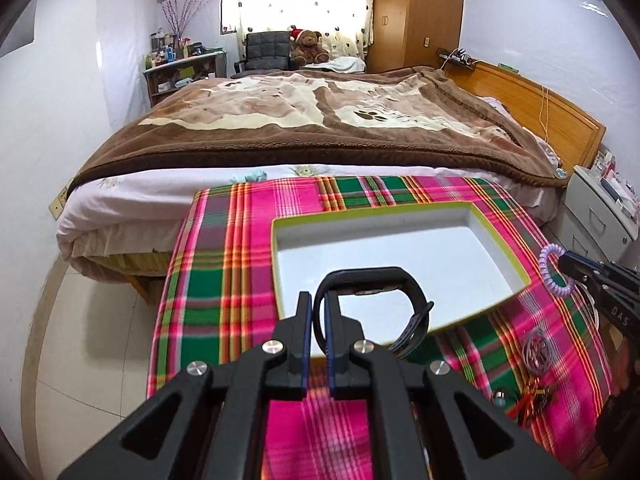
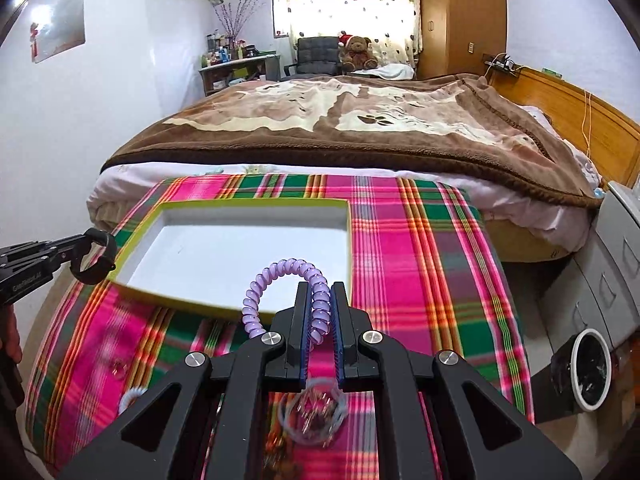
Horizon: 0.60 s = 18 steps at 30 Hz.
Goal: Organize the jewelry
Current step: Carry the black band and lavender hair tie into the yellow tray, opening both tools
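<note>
Holding two items above the desk point(image 1: 240, 248), we list them first. Left gripper point(image 1: 318, 322): jaws nearly closed, pinching a black watch band point(image 1: 372, 280) whose loop hangs over the near edge of the tray point(image 1: 404, 209). Right gripper point(image 2: 322, 320): jaws closed on a lilac spiral hair tie point(image 2: 280, 274), its coil arching up and left over the tray's near right corner. Writing: the left gripper's side, seen from the right wrist view, carries small white lettering we cannot read surely; the right gripper's side, seen from the left wrist view, shows "DAS".

Tray: shallow, white inside, yellow-green rim, lying on the pink and green plaid cloth point(image 2: 420, 264) that covers the desk. Loose on the cloth near us: a cluster of thin rings and trinkets point(image 2: 314, 408), blurred, and a white coil tie point(image 2: 130, 398). The cloth's far edge meets the bed point(image 1: 280, 120); bare plaid lies right of the tray.
</note>
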Motion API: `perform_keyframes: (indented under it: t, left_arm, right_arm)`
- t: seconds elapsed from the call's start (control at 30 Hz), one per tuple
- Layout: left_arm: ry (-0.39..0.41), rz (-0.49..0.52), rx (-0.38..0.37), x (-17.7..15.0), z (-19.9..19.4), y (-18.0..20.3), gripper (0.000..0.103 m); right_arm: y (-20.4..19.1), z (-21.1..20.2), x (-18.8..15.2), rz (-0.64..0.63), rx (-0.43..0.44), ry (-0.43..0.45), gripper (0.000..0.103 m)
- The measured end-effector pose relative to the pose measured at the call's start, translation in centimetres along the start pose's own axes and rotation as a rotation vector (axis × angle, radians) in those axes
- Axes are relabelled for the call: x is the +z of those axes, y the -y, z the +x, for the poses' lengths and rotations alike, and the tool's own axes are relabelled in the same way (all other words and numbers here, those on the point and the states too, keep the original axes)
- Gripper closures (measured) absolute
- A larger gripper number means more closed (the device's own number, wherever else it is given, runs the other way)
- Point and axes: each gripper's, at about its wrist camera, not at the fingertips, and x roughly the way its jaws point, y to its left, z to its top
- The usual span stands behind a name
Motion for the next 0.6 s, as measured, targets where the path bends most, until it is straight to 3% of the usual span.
perform_keyframes:
  t: [0.27, 0.6]
  left_arm:
    - [-0.042, -0.012, -0.034, 1.9, 4.2, 0.7, 0.097]
    - [-0.096, 0.000, -0.007, 3.5, 9.2, 0.6, 0.097]
  right_arm:
    - [0.2, 4.5, 1.8, -0.018, -0.014, -0.046, 0.094]
    - [-0.2, 10.4, 3.7, -0.050, -0.011, -0.123, 0.094]
